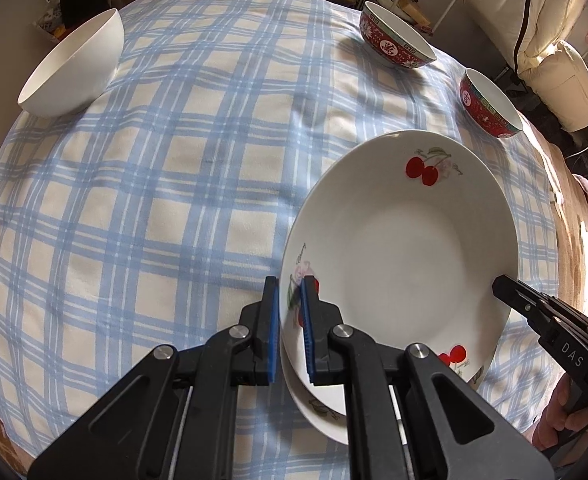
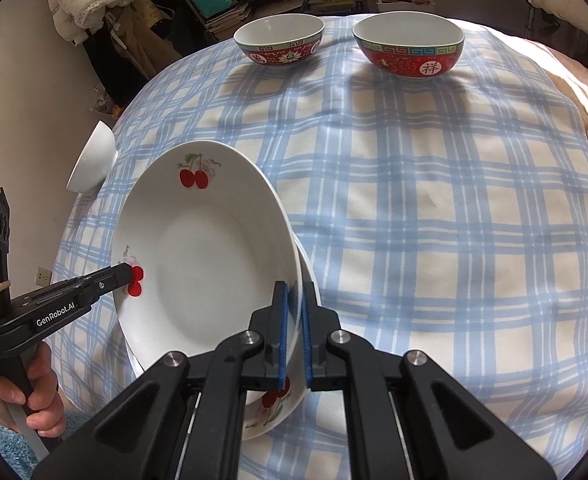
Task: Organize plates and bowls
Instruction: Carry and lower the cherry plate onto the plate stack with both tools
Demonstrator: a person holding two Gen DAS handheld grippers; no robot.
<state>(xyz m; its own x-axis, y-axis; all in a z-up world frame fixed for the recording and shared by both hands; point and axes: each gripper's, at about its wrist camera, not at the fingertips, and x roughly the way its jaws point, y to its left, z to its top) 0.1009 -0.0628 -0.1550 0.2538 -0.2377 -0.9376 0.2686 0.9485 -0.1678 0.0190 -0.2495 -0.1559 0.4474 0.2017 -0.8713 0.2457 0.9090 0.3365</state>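
Both tongs grip one cherry plate (image 1: 397,240) by opposite rims: left tongs (image 1: 290,312) nearly closed on the near-left rim, right tongs (image 2: 293,316) clamped tight on the right rim. The plate hangs tilted, just above a second plate (image 1: 313,404) lying on the checked cloth (image 1: 154,200) of the table. A white bowl (image 1: 74,68) sits at the far left; two red bowls, one (image 2: 280,44) beside the other (image 2: 409,50), stand at the far edge.
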